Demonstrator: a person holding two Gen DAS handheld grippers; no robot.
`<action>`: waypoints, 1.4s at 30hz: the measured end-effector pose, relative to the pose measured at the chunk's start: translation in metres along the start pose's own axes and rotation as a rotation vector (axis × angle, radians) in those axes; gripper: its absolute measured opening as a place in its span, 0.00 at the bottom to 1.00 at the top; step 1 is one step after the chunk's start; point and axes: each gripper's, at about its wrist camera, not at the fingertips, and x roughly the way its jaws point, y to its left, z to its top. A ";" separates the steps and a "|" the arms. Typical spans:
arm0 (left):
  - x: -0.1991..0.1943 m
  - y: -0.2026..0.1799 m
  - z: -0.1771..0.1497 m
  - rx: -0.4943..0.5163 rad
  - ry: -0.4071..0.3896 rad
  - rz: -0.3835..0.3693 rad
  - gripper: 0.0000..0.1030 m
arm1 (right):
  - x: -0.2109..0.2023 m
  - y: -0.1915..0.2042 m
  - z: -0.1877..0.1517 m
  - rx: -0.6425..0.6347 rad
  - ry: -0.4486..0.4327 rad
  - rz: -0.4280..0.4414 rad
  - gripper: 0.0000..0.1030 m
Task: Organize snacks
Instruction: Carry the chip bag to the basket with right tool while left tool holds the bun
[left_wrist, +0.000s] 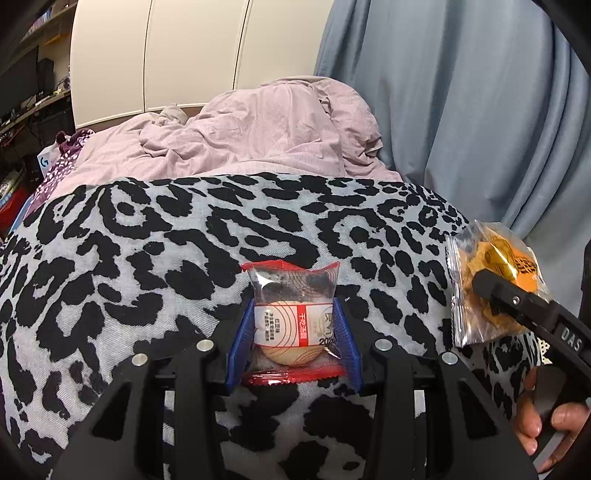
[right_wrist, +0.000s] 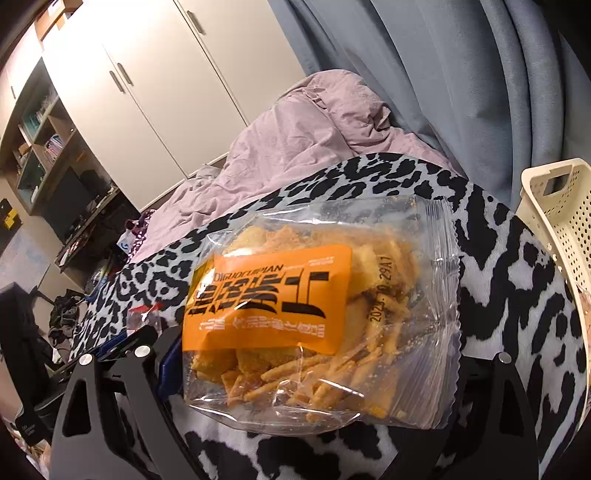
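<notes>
My left gripper (left_wrist: 293, 328) is shut on a small round pastry in a clear wrapper with red ends (left_wrist: 293, 317), held just above the leopard-print cloth (left_wrist: 129, 258). My right gripper (right_wrist: 314, 332) is shut on a clear bag of orange crisps with an orange label (right_wrist: 317, 310), lifted above the cloth. In the left wrist view the crisp bag (left_wrist: 491, 284) and the right gripper's finger (left_wrist: 517, 299) show at the right. The left gripper and the red-ended wrapper (right_wrist: 144, 314) show at the left of the right wrist view.
A cream perforated plastic basket (right_wrist: 557, 218) stands at the right edge on the cloth. A crumpled pink duvet (left_wrist: 251, 136) lies behind the cloth. Blue curtains (left_wrist: 461, 110) hang at the right; white wardrobe doors (left_wrist: 192, 55) and cluttered shelves are at the back left.
</notes>
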 end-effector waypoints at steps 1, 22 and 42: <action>-0.002 -0.001 0.000 0.003 -0.004 0.003 0.41 | -0.002 0.001 -0.001 -0.002 -0.001 0.004 0.91; 0.001 -0.004 -0.004 -0.002 0.020 0.032 0.47 | -0.027 -0.006 -0.017 0.007 -0.014 0.066 0.91; -0.014 -0.005 -0.006 0.025 -0.014 0.048 0.41 | -0.042 -0.003 -0.026 -0.023 -0.051 0.083 0.91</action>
